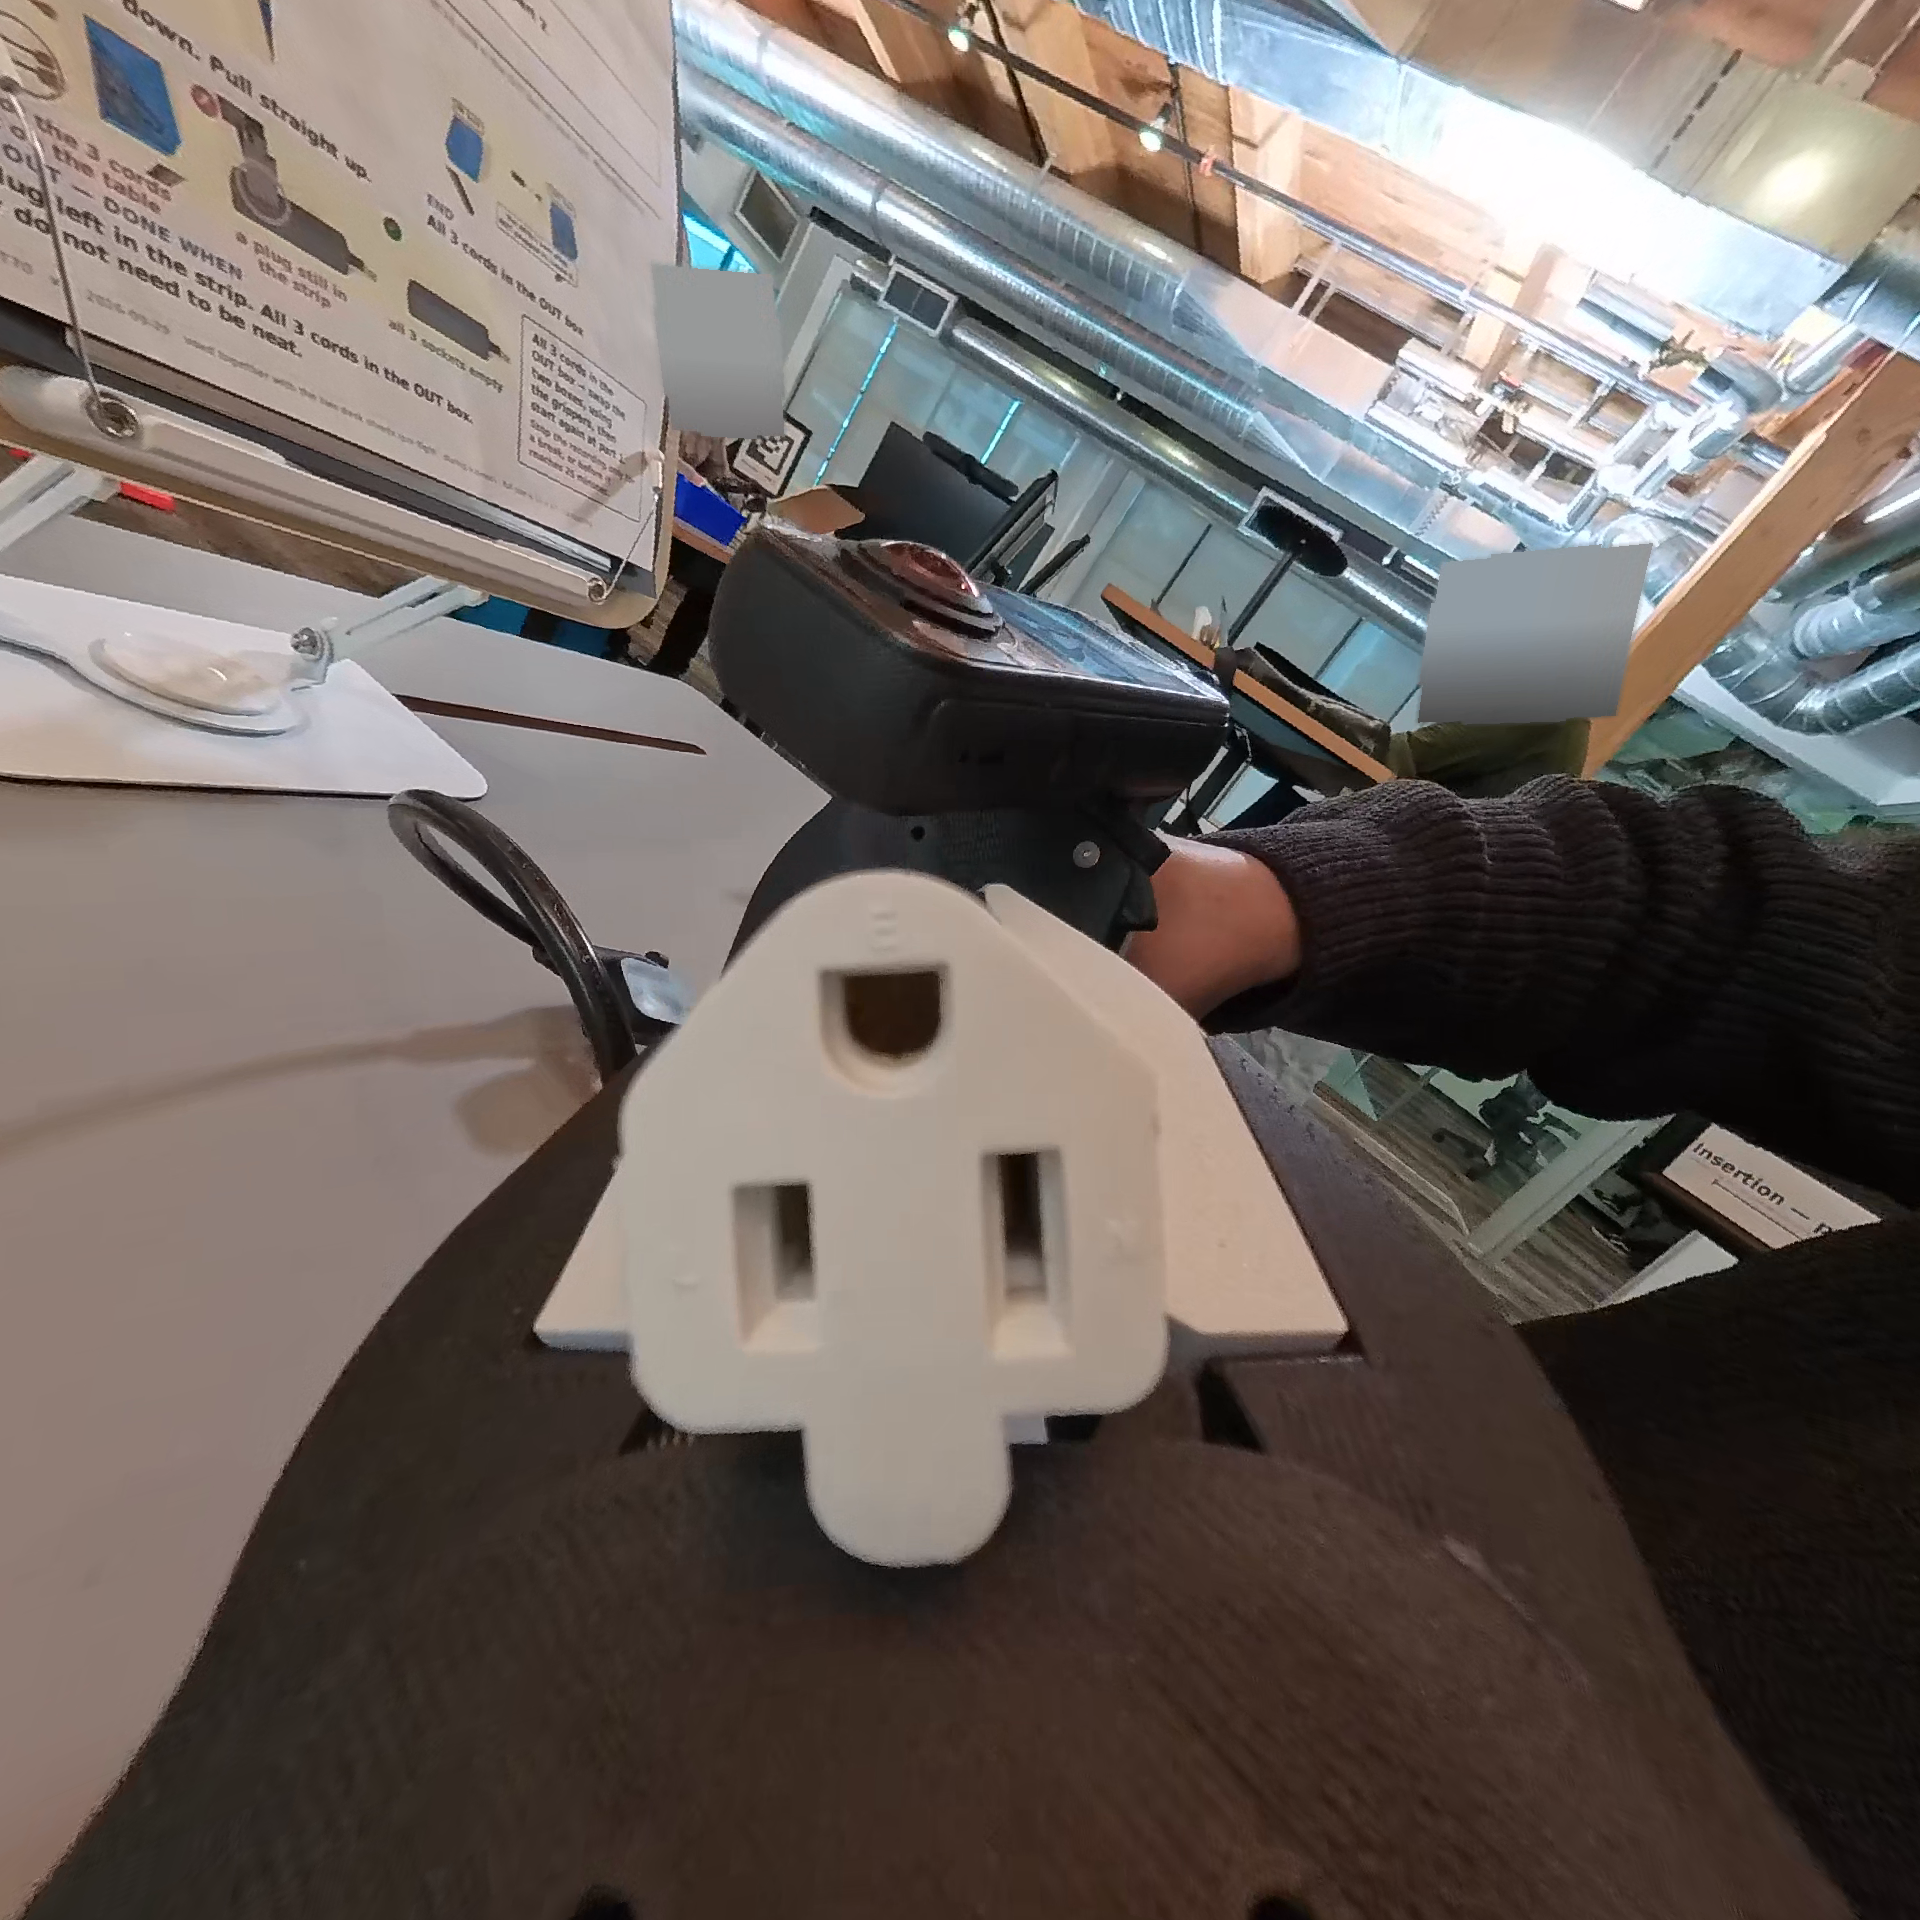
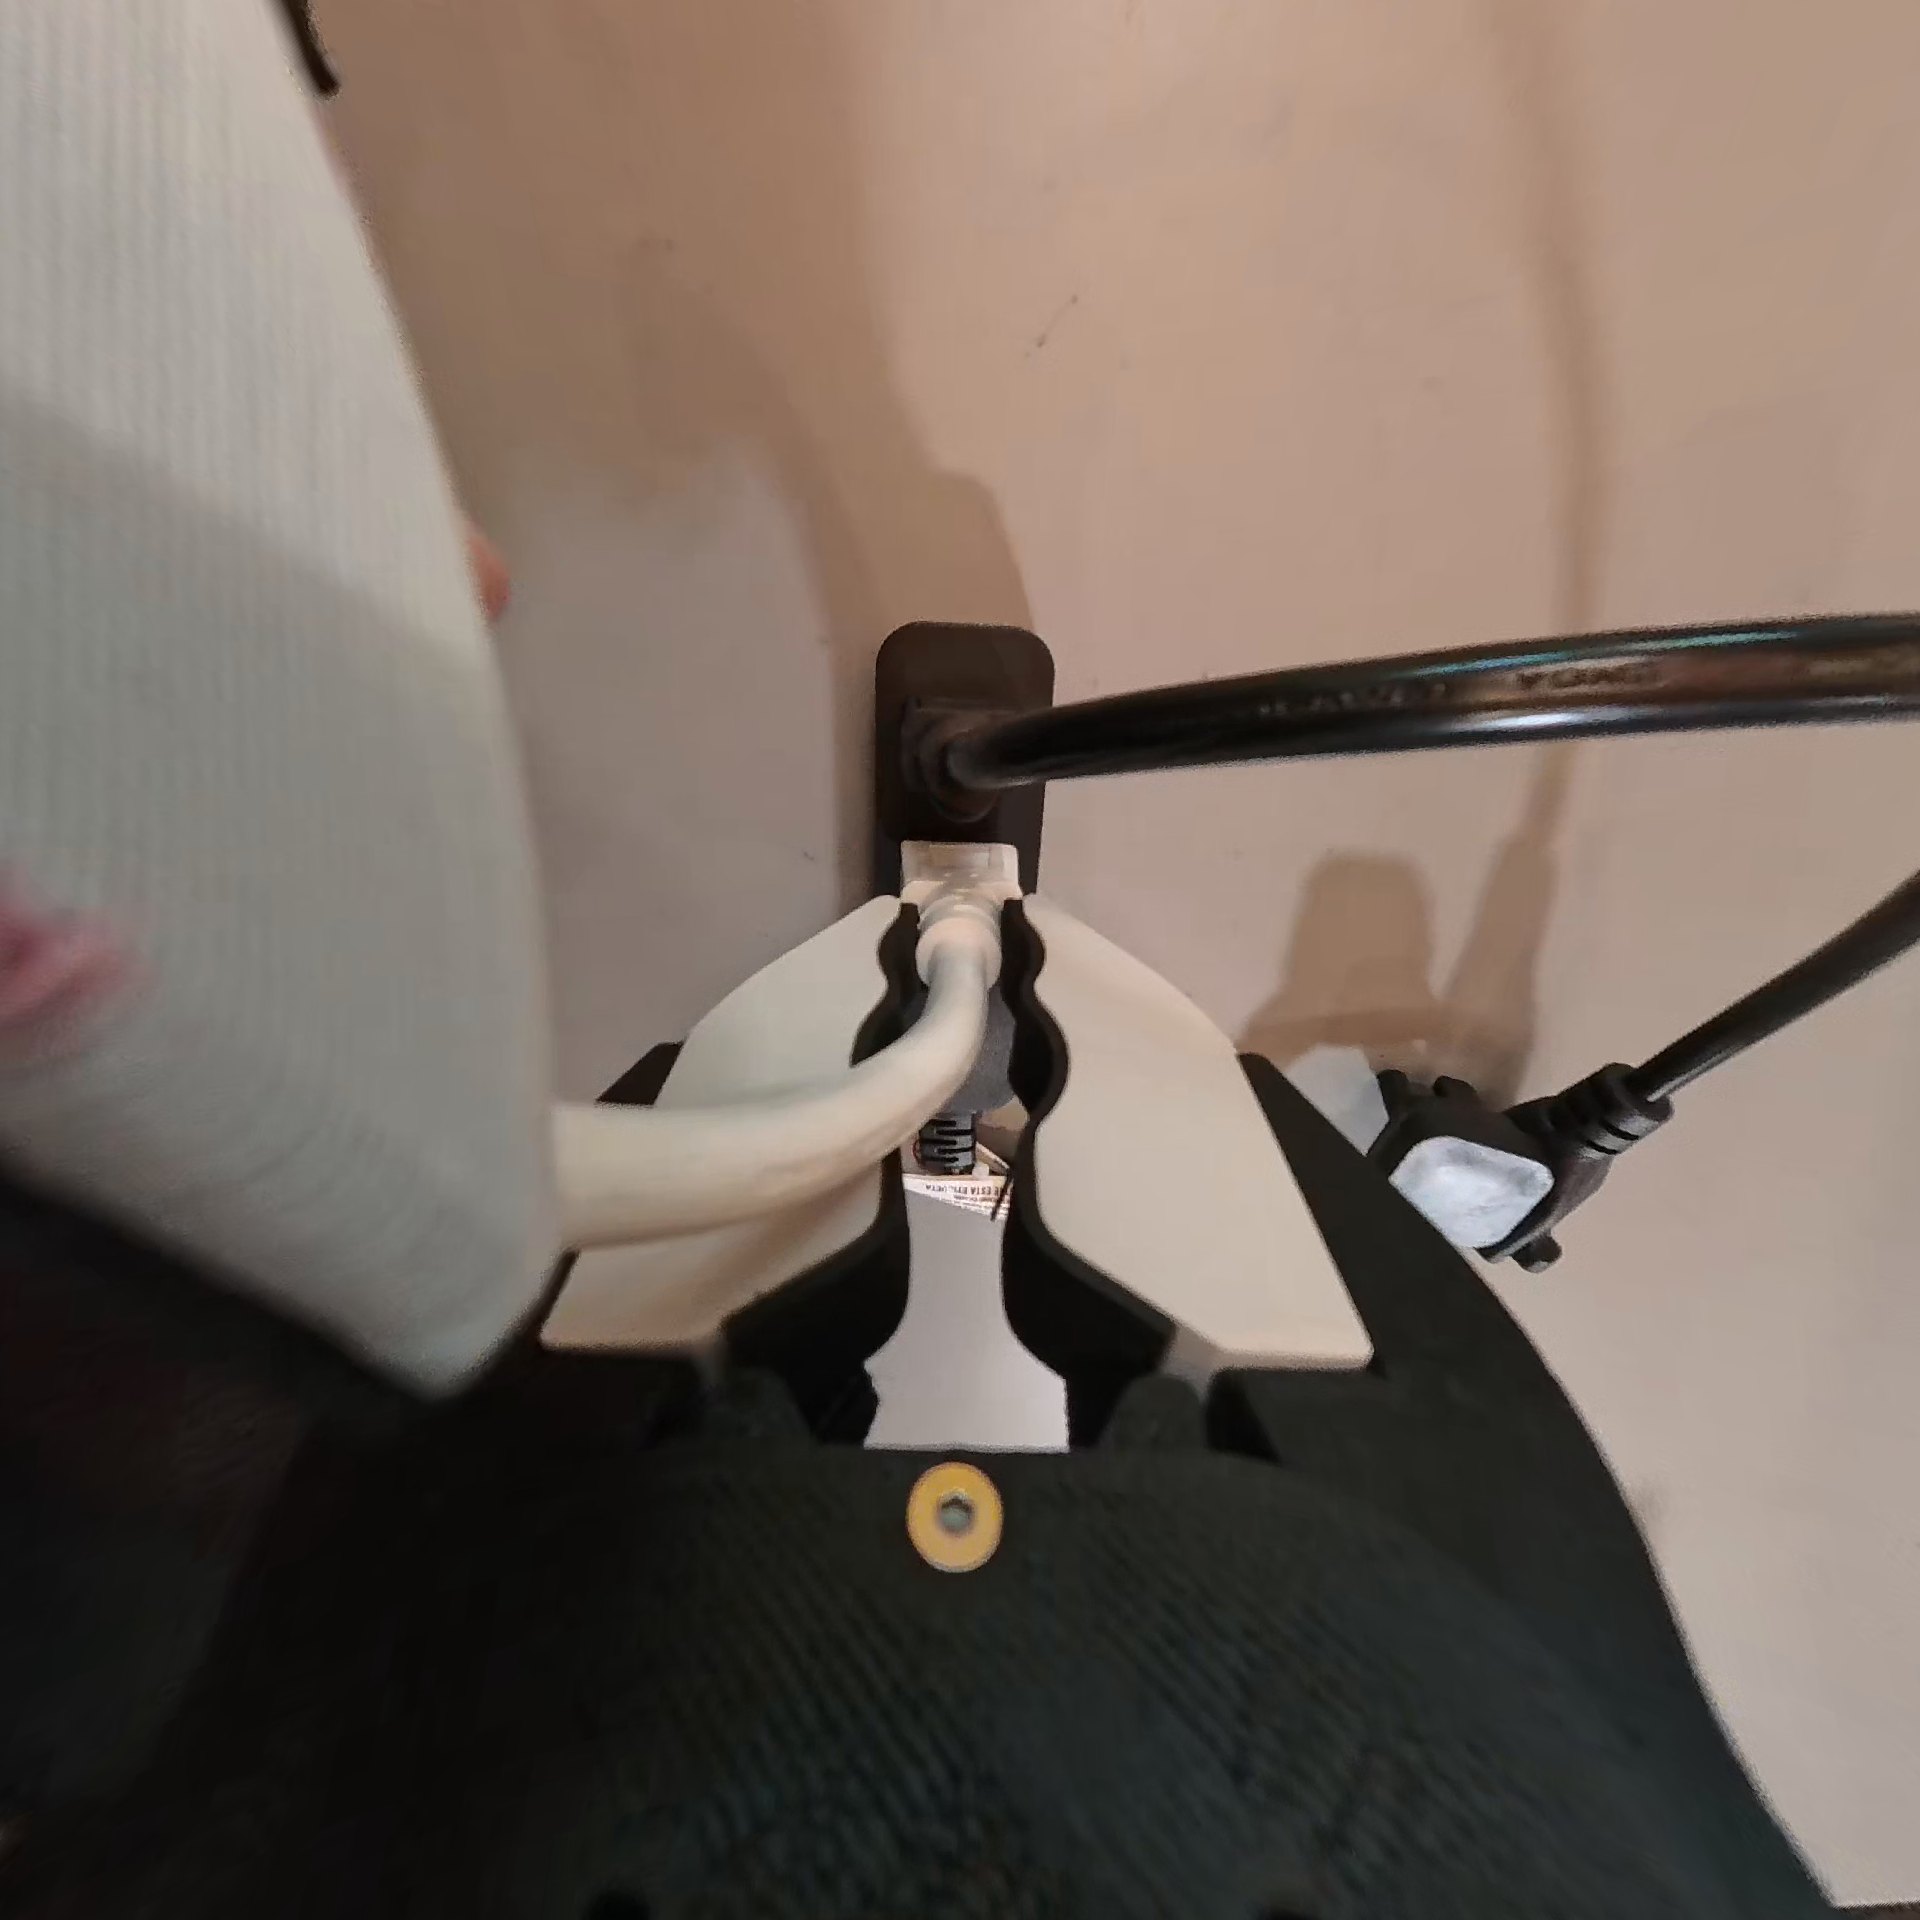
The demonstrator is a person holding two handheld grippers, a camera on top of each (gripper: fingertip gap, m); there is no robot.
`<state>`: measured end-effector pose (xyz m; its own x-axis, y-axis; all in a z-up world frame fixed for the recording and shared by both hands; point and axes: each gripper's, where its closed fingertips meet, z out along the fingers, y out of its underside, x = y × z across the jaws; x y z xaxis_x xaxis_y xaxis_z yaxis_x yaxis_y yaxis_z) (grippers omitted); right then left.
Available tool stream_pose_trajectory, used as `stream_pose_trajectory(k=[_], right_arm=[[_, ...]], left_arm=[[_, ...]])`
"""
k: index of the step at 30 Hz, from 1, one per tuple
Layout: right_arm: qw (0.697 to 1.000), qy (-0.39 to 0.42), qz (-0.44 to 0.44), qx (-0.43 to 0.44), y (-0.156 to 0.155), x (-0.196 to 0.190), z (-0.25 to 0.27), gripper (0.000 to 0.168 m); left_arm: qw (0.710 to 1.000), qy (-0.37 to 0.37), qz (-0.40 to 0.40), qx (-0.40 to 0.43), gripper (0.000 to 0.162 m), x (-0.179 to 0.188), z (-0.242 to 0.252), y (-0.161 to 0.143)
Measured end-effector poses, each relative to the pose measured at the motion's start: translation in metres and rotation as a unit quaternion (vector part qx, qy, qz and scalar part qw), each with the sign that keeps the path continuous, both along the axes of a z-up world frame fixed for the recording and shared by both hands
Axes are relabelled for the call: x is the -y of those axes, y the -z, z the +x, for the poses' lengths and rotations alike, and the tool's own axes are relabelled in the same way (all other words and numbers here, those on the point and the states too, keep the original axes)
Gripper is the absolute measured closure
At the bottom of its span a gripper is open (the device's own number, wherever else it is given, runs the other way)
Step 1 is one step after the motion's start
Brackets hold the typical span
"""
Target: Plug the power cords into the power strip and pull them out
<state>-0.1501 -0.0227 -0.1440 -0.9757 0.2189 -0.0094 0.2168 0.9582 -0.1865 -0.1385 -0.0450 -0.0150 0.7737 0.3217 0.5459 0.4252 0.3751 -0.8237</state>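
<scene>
Plug axis is what the coming move turns on. My right tool [image 2: 961,914] is clamped on the neck of the white plug [image 2: 956,868], just where the white cord [image 2: 727,1153] leaves it, and the plug stands straight ahead of the tips, in line with the fingers. Its far end meets the black strip [image 2: 966,665], which lies on the surface [image 2: 1351,416] directly beyond. I cannot tell whether the prongs are fully seated, as the fingers hide the joint.

A black cord [image 2: 1455,696] is already in the strip, touching the white plug on its far side, and it arcs off toward the right edge. A loose black plug [image 2: 1475,1174] lies on the surface to the right of my tool, apart from the strip.

My left tool [image 1: 904,935] is closed on the socket end [image 1: 894,1195] of the white cord, held up off the surface and well away from the strip, so the right tool is the nearer one.

As I judge it, any push or pull must run along the plug's length, square to the strip, since a sideways lean could bind the prongs or nudge the neighbouring black cord.
</scene>
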Motion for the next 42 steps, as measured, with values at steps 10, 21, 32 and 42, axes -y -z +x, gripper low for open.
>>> stream_pose_trajectory(k=[10, 21, 32, 42], right_arm=[[1.000, -0.003, 0.020, 0.016, 0.002, 0.001, 0.000, 0.151], [1.000, -0.002, -0.022, -0.020, 0.007, 0.002, 0.002, 0.152], [0.994, -0.047, -0.085, -0.056, 0.006, -0.001, -0.008, 0.152], [0.990, -0.072, -0.119, -0.030, 0.006, -0.048, -0.038, 0.151]], left_arm=[[1.000, 0.014, 0.006, 0.025, 0.151, 0.004, -0.001, 0.004], [1.000, 0.009, -0.006, 0.006, 0.151, -0.002, 0.001, 0.005], [1.000, -0.003, -0.014, -0.002, 0.127, -0.001, 0.000, 0.017], [0.999, -0.004, -0.028, 0.046, 0.106, -0.010, -0.010, 0.050]])
